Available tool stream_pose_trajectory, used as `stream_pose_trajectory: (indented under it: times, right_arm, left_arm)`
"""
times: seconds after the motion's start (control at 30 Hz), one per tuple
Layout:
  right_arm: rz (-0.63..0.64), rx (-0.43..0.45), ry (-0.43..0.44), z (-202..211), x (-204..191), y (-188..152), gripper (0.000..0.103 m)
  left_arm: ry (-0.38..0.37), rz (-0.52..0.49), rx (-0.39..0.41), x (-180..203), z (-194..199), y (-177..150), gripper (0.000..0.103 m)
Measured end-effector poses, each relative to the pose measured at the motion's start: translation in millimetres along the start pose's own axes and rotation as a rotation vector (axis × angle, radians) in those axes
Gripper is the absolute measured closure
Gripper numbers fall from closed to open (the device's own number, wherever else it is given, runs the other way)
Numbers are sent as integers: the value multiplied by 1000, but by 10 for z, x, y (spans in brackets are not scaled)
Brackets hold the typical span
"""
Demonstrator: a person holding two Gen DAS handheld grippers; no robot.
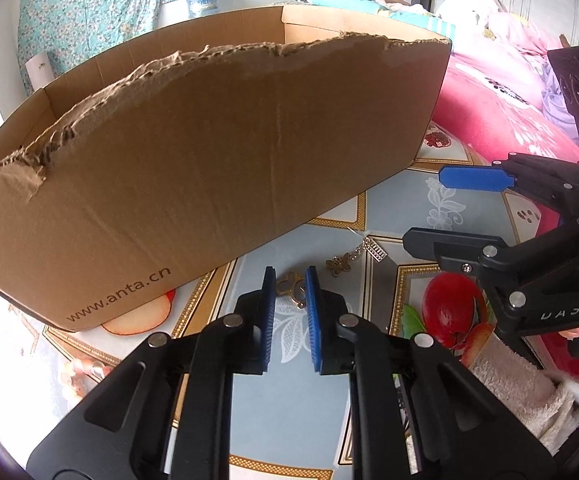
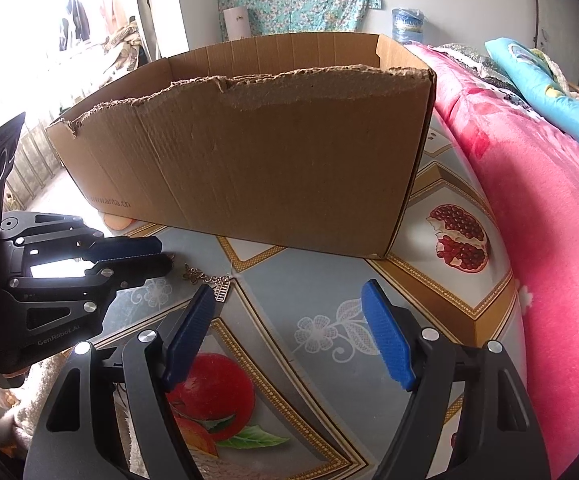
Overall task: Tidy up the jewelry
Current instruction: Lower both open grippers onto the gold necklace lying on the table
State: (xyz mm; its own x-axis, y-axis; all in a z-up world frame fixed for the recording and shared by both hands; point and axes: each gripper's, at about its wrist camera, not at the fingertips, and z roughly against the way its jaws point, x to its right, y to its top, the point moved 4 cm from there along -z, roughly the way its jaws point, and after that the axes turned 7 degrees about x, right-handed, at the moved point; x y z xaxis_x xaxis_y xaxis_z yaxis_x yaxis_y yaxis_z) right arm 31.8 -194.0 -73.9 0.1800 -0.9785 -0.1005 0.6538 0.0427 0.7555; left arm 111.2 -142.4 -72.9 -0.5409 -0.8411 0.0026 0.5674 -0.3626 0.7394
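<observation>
Left tongs (image 1: 290, 280) pinch gold jewelry (image 1: 294, 289) beside the box's edge (image 1: 225, 258); right tongs (image 2: 289, 300) gape empty.

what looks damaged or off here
The cardboard box has its near wall's top edge ripped ragged and uneven, unlike the clean-cut far walls. Beside it, gold jewelry pieces lie loose on the tablecloth.

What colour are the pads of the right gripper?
Blue, with a ribbed texture; the right gripper shows its pads best in the right wrist view.

Matt torn cardboard box (image 2: 273, 168); glossy tablecloth (image 2: 329, 280).
</observation>
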Motion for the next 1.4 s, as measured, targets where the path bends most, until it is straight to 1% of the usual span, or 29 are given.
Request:
stream_pose_trajectory:
  times: [0.4, 0.6, 0.83, 1.0, 1.1, 1.17, 1.2, 1.27, 1.4]
  right_arm:
    - [9, 11, -6, 69, -56, 5, 29]
    - [16, 14, -6, 97, -93, 15, 29]
    - [39, 20, 4, 135, -177, 9, 29]
    - [78, 12, 34, 121, -323, -3, 42]
    - [96, -14, 52, 65, -387, -23, 53]
    - [96, -39, 61, 10, -407, -41, 63]
    - [95, -49, 61, -11, -409, -44, 65]
    - [100, -62, 72, -46, -416, -41, 74]
    - [145, -63, 100, -53, -506, -15, 76]
  left_arm:
    - [-4, 2, 10, 20, 117, -135, 89]
    - [-11, 23, 20, 10, 209, -233, 89]
    - [-12, 59, 56, -92, 358, -244, 89]
    - [-8, 83, 69, -141, 387, -230, 89]
    - [-9, 92, 73, -171, 392, -229, 89]
    - [-13, 100, 76, -186, 389, -226, 89]
    - [-11, 101, 78, -196, 393, -234, 90]
    - [-10, 99, 80, -203, 385, -232, 89]
    - [-16, 102, 83, -217, 363, -225, 90]
